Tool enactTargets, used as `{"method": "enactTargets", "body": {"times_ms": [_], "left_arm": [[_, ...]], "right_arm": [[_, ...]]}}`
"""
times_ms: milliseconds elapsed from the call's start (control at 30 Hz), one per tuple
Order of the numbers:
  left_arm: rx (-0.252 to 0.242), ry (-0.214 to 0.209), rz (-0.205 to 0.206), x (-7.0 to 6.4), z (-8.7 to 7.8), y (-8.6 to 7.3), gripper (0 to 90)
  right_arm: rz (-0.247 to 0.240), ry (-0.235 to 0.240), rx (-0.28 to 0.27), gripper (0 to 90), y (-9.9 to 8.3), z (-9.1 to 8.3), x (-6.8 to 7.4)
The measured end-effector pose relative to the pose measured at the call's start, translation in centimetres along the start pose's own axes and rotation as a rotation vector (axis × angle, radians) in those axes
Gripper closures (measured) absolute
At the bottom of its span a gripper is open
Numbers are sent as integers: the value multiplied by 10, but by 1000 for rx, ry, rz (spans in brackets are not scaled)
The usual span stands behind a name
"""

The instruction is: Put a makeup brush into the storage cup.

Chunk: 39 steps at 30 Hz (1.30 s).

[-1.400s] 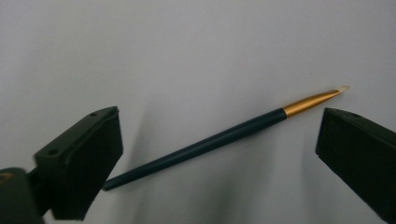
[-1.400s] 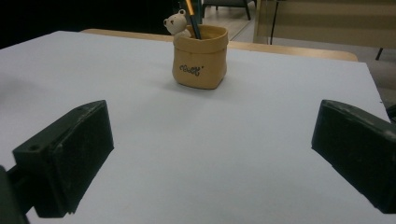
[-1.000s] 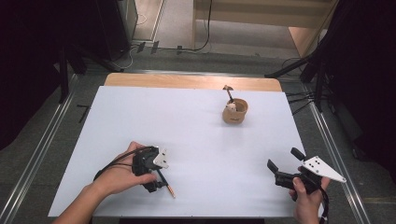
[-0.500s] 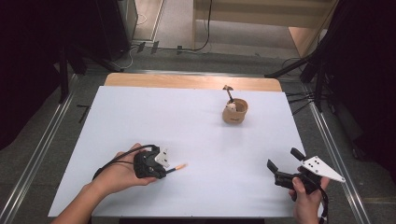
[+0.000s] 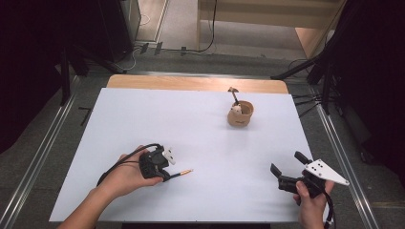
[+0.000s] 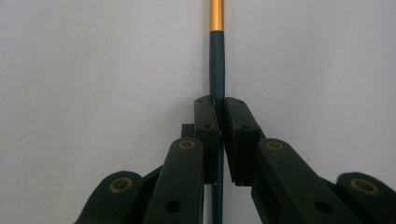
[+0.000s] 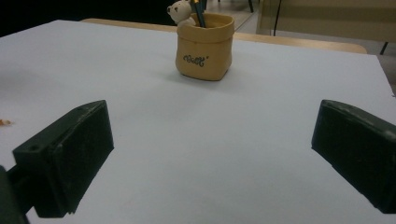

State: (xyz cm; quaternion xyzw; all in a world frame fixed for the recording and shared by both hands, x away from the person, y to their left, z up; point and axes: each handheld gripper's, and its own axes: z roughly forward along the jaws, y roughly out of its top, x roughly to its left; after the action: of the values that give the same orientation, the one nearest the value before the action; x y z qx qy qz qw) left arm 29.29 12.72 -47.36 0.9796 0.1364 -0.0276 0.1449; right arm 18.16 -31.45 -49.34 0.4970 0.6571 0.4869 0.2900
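In the high view the left hand comes in from the lower left and holds the left gripper low over the white table, its cable looping back along the wrist. The jaws are pressed together on a thin pen, which pokes out toward the right with its tip pointing at the middle of the table. The left gripper view looks straight along the two black jaws: they meet on the pen, gripping its dark shaft partway along, and the shaft runs on upward past the pads to a gold band at the top edge, with the white surface close behind it. Whether the pen's far end touches the table cannot be told. Farther right and toward the table's back edge stands a small tan pot, well apart from both grippers; a little bear figure sits at its rim and a dark stick rises from it at a slant. At the lower right the right hand holds the right gripper, grey plate on top, near the front edge. Its jaws stand wide apart with nothing between them, and in the right gripper view they frame the pot, which stands upright in the distance with dark writing on its side
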Motion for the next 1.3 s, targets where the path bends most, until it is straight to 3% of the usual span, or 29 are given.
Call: {"method": "enactTargets", "body": {"times_ms": [300, 700, 933, 1067, 1300], "left_arm": [[-128, 10, -63, 2, -3, -13, 857], [-437, -5, -158, 3, -28, -18, 857], [-580, 3, -182, 3, -33, -22, 857], [-624, 26, -176, 3, -28, -22, 857], [-719, 23, -195, 4, -27, -24, 857]], "right_arm": [[-6, 2, 4, 0, 1, 1, 4], [-13, 7, 20, 0, 5, 6, 14], [-1, 13, 25, 0, 8, 9, 19], [2, 10, 35, 0, 11, 12, 23], [8, 8, 59, 0, 17, 23, 33]]}}
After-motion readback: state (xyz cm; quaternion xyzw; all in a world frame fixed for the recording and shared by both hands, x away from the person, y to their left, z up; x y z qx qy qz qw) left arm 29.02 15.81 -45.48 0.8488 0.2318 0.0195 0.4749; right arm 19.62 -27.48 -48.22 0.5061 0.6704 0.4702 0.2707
